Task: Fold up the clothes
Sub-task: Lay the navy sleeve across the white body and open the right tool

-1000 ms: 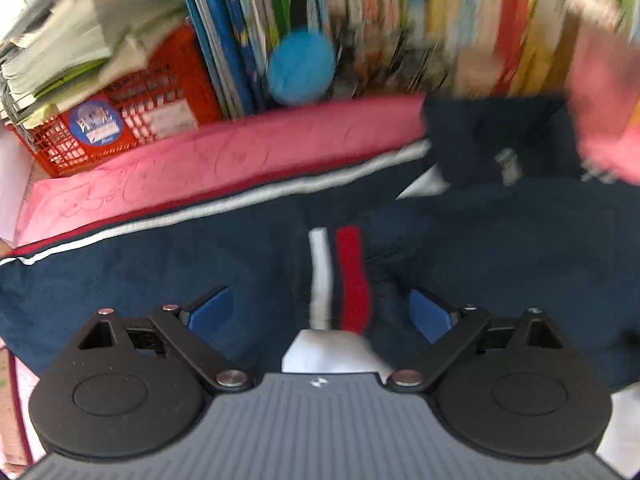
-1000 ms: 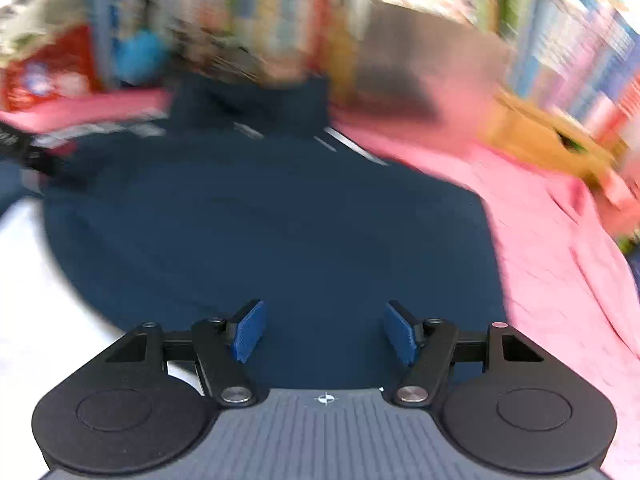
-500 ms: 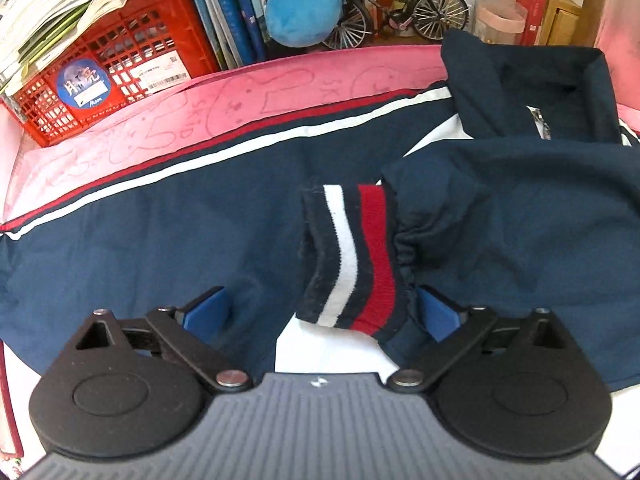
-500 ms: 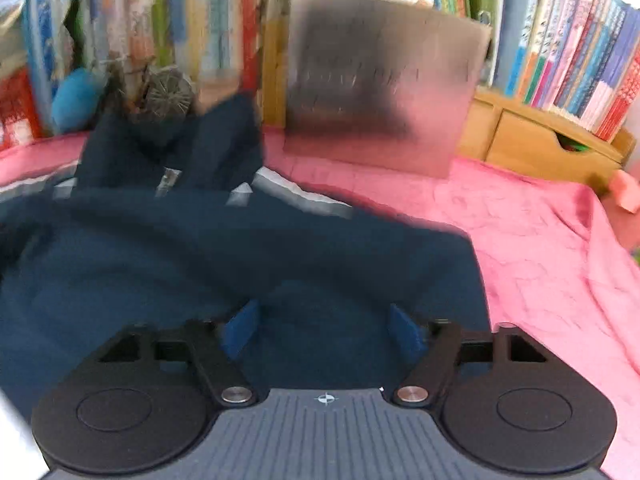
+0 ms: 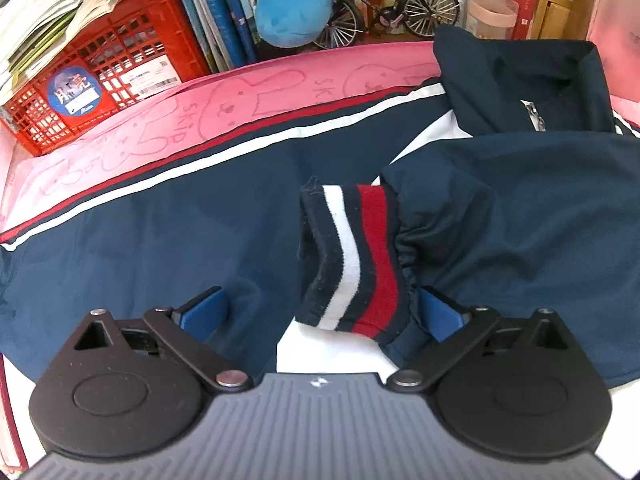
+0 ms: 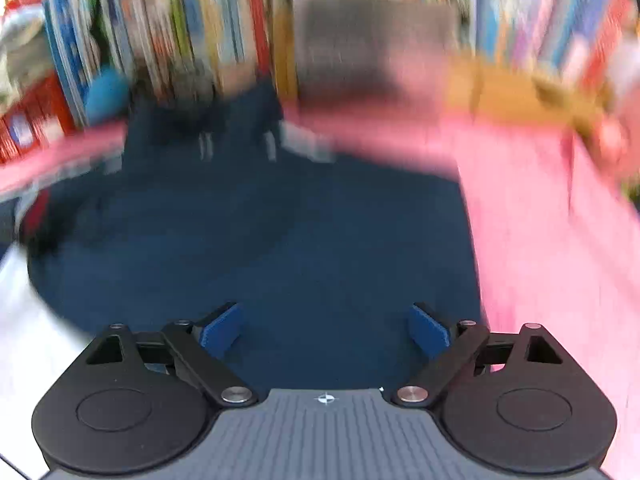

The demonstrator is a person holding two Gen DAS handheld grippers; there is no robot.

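Observation:
A navy jacket (image 5: pixel 160 232) with red and white stripes lies spread on a pink cloth (image 5: pixel 248 96). One sleeve is folded across the body, and its striped cuff (image 5: pixel 352 256) lies between the open jaws of my left gripper (image 5: pixel 320 312), which holds nothing. The collar and zip (image 5: pixel 528 76) are at the far right. In the blurred right wrist view, my right gripper (image 6: pixel 326 326) is open and empty over the jacket's navy body (image 6: pixel 280 240).
A red crate (image 5: pixel 100 76) of papers stands far left. A blue ball (image 5: pixel 294 6), a model bicycle (image 5: pixel 392 4) and rows of books line the back. Pink cloth (image 6: pixel 552 248) extends right of the jacket, with a wooden box (image 6: pixel 516 96) behind.
The left gripper settled near the striped cuff, which now lies still between its jaws. The right gripper keeps moving over the jacket body, and its view is blurred again.

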